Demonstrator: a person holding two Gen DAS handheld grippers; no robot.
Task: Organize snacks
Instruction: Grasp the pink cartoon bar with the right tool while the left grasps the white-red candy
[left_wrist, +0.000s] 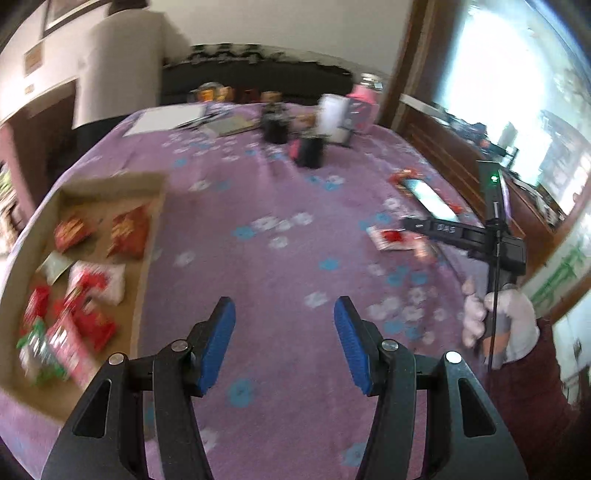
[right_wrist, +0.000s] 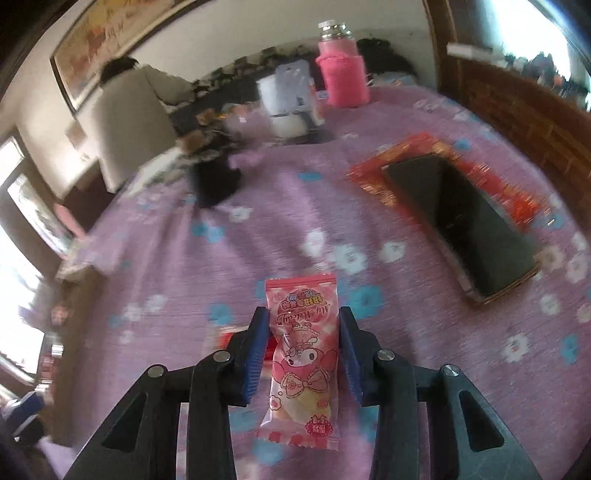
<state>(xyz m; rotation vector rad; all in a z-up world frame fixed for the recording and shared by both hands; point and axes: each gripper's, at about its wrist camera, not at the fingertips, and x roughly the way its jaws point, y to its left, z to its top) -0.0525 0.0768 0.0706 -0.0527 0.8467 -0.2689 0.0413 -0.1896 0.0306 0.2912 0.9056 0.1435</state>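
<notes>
My right gripper is shut on a pink cartoon-printed snack packet and holds it above the purple flowered tablecloth. My left gripper is open and empty over the cloth. To its left a shallow cardboard box holds several red and white snack packets. In the left wrist view the right gripper shows at the right, held by a gloved hand, over a red-and-white packet on the cloth.
A phone lies on a red packet at the right. A pink-sleeved bottle, a white container, dark cups and papers stand at the far side. A person stands behind the table.
</notes>
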